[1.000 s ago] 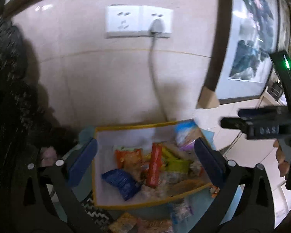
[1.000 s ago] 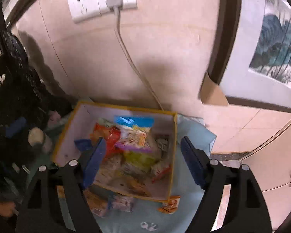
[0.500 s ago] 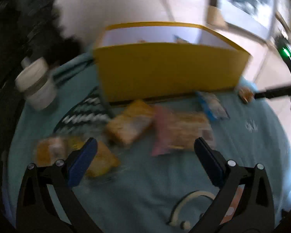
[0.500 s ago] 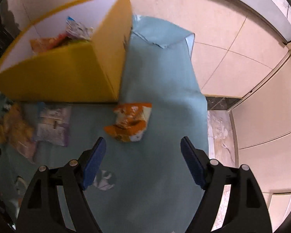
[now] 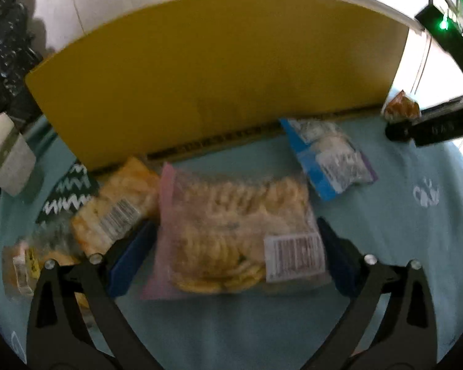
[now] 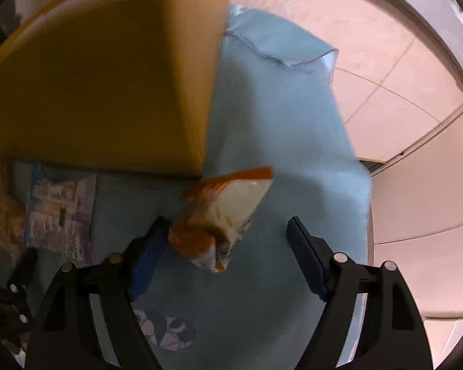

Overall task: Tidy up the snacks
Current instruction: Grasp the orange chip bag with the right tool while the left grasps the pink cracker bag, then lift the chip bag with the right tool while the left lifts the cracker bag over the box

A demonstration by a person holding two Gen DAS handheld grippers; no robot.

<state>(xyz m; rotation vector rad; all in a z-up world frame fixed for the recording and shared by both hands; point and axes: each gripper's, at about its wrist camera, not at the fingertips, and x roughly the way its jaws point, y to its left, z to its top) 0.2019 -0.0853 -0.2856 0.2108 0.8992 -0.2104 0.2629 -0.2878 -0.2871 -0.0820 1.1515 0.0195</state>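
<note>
The left gripper [image 5: 231, 256] has just been narrowing its spread fingers around the pink cracker bag [image 5: 231, 231]: light, crinkly, breakable, best pinched by its edges. The right gripper [image 6: 228, 256] has been closing around the orange packet [image 6: 222, 215], not yet clamped.

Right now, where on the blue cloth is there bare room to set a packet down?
Bare cloth lies right of the cracker bag, below the blue packet. More is right of the orange packet, toward the cloth's floor edge. Crowded: the strip along the yellow box, and left of the cracker bag by the orange-yellow packet and cup.
</note>
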